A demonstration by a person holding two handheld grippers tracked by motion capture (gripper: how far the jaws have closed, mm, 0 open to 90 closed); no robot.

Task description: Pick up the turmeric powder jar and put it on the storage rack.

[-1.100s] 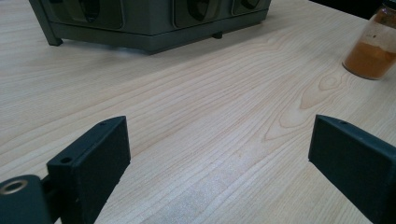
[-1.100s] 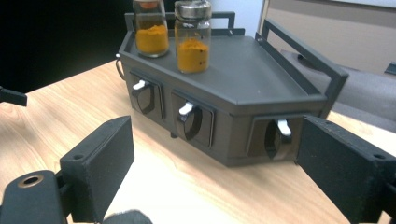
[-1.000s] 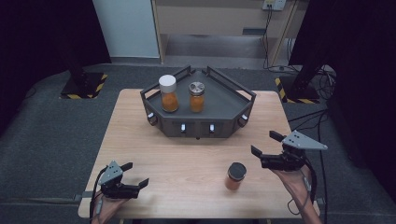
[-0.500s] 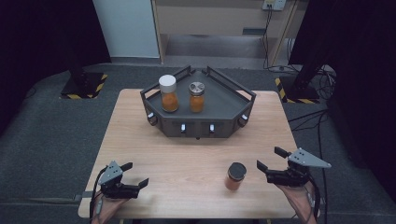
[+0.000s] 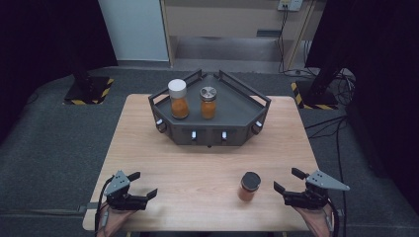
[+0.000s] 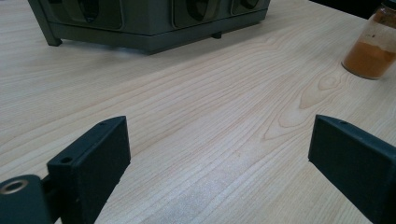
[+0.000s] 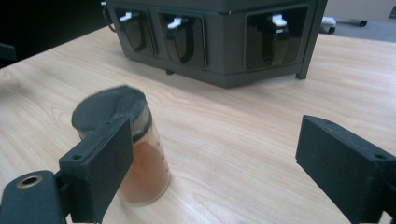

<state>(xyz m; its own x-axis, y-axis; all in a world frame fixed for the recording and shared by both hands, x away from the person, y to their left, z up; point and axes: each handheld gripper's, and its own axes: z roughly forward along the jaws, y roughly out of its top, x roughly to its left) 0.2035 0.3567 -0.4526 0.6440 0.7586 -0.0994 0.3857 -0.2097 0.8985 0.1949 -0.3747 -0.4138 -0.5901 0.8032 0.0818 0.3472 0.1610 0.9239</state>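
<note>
High view: two jars (image 5: 179,99) stood in the tray (image 5: 257,101), the third jar (image 5: 249,186) remained on the table (image 5: 197,168) beside the right gripper (image 5: 291,186), fingers wide open, empty; left gripper (image 5: 143,185) likewise.

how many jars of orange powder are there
3. A white-lidded jar and a metal-lidded jar stand side by side on the dark tray; a black-lidded jar stands on the table near the right gripper.
</note>
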